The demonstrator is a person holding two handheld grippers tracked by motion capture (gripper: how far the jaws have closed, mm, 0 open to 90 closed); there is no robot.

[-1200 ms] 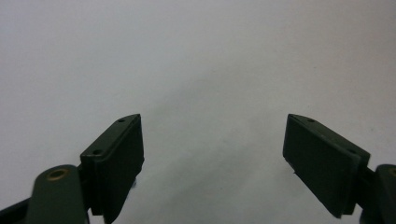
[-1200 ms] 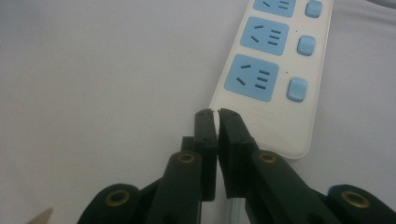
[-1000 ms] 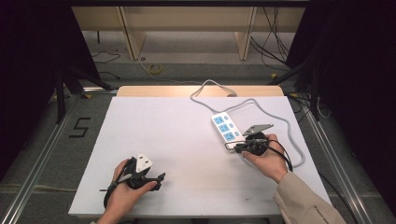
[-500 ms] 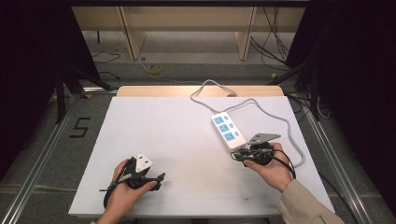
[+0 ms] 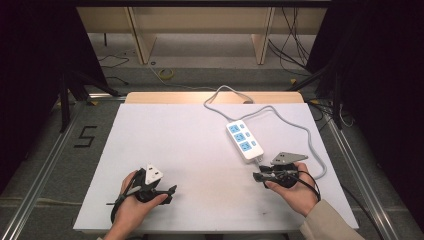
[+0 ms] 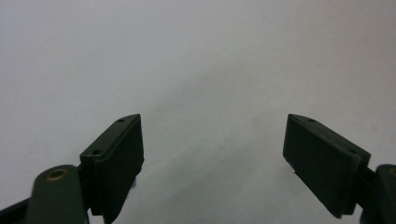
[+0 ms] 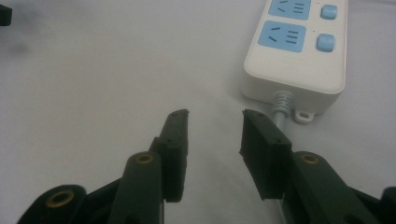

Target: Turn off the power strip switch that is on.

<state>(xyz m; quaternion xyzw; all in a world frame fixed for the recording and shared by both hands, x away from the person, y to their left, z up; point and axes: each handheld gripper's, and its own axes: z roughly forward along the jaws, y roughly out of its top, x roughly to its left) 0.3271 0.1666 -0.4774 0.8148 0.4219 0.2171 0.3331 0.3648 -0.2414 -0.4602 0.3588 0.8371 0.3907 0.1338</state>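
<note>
A white power strip (image 5: 244, 140) with blue sockets lies right of the table's middle, and its grey cable (image 5: 300, 132) loops off to the back. My right gripper (image 5: 257, 176) sits just in front of the strip's near end and points left. In the right gripper view the strip (image 7: 299, 51) lies ahead to the right. The right gripper (image 7: 212, 135) has just been opening its jaws; they stand open with only bare table between them. At the front left my left gripper (image 5: 170, 191) rests in a hand. Its jaws (image 6: 212, 149) stand wide open over bare table.
The white table top (image 5: 190, 145) has free room in its middle and left. A wooden strip runs along the table's back edge (image 5: 170, 97). The cable curls round the right side close to my right hand. Metal rails flank the table on the floor.
My right gripper has drawn back from the strip's near end toward the table's front, and its jaws have opened. The left gripper has stayed where it was.
</note>
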